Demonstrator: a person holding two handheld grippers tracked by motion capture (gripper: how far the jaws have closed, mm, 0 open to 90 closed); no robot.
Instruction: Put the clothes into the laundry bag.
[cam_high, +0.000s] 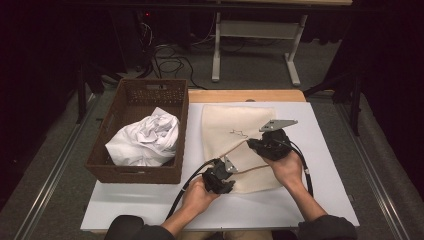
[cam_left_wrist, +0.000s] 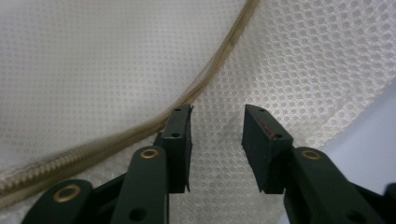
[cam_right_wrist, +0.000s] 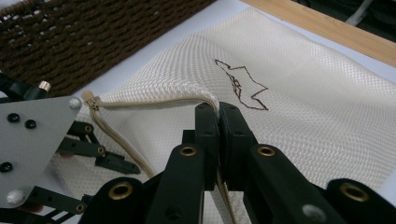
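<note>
Mesh bag (cam_high: 235, 140) on the table (cam_high: 320, 200), beside the basket (cam_high: 137, 127) — zipper edge lifted.
Right tongs (cam_right_wrist: 218, 112) pinch the zipper (cam_right_wrist: 140, 105) hem; left tongs (cam_left_wrist: 217, 135) stand spread over the mesh. Soft, light and limp — it should sag, so the stiffer zipper edge looks the best hold. Long axis runs away from the person, opening nearest.

Both grippers, left (cam_high: 218, 176) and right (cam_high: 270, 144), are black with brass rivets, grey three-cornered plates, black screws and trailing black cables; sleeves (cam_high: 326, 227) are dark.
</note>
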